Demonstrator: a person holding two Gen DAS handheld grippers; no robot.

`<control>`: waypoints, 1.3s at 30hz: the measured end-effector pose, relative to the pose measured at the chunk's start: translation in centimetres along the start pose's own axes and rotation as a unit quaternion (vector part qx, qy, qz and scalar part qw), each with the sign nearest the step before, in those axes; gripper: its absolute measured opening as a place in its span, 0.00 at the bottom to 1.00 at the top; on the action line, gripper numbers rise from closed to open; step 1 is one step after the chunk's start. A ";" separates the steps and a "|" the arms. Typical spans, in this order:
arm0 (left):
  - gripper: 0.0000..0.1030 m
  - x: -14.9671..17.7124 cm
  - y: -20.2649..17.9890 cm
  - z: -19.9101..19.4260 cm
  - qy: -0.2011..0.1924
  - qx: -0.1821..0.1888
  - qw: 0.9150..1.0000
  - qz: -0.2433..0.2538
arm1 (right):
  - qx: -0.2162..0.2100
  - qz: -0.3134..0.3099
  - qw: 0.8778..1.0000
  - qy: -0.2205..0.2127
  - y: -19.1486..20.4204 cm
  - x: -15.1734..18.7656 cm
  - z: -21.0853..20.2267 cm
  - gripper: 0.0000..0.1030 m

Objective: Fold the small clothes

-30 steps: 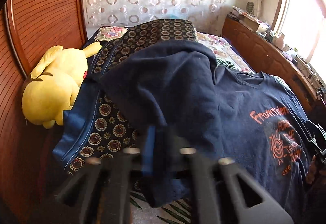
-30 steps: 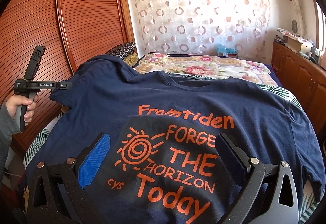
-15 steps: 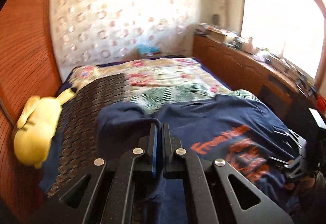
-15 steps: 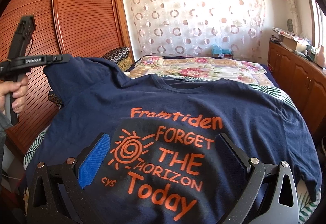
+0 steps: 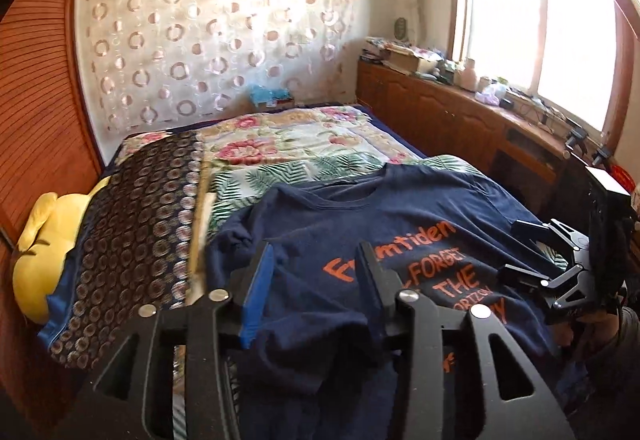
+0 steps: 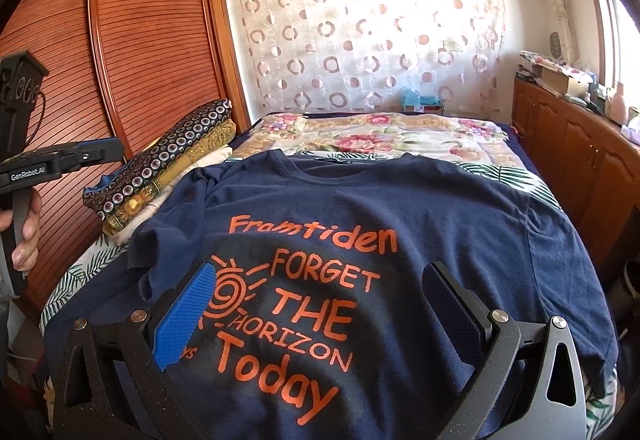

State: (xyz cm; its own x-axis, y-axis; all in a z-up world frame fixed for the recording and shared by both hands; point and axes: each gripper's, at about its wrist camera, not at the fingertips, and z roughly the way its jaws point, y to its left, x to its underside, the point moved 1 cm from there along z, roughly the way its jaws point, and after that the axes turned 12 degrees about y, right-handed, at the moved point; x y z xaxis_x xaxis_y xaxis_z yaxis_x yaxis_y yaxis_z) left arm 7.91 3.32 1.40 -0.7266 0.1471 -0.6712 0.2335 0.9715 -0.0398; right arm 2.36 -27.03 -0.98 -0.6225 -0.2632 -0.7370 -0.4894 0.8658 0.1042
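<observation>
We see a navy blue cotton T-shirt with orange print (image 6: 360, 240) spread face-up on the floral-quilted bed (image 6: 380, 136), its left sleeve (image 6: 160, 248) folded inward over the body. Our left hand-held gripper (image 5: 312, 272) hangs above that sleeve, jaws apart, nothing between them. Our right hand-held gripper (image 6: 320, 304) hovers over the shirt's printed chest, jaws wide and holding nothing. A stack of folded patterned fabrics (image 6: 168, 168) lies just beside the shirt near the brown slatted wardrobe (image 6: 140, 40). A yellow plush toy (image 5: 40, 248), partly blurred, seems wedged at the bed's edge.
</observation>
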 end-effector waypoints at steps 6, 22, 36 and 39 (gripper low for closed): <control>0.80 2.7 1.6 -1.7 -0.021 -0.012 0.999 -0.030 | -0.042 -0.043 0.998 0.008 2.1 -1.7 0.6 0.91; 0.80 8.2 5.4 -5.8 -0.054 -0.070 0.992 -0.088 | -0.170 -0.190 0.963 0.092 12.5 -6.2 8.3 0.39; 0.80 10.0 7.0 -5.4 -0.049 -0.069 0.990 -0.111 | -0.150 -0.235 0.945 0.172 15.3 -6.8 15.7 0.04; 0.80 10.1 6.7 -5.1 -0.047 -0.067 0.991 -0.108 | -0.162 -0.224 0.949 0.155 14.0 -8.0 14.6 0.03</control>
State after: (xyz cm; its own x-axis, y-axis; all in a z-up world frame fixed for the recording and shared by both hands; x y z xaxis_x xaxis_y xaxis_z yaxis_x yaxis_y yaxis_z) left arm -1.17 12.30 -1.85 -0.6855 -0.0798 -0.7237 -0.0135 0.9952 -0.0969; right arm 9.43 -6.55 -3.38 -0.4331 -0.7292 -0.5299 -0.8778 0.4746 0.0644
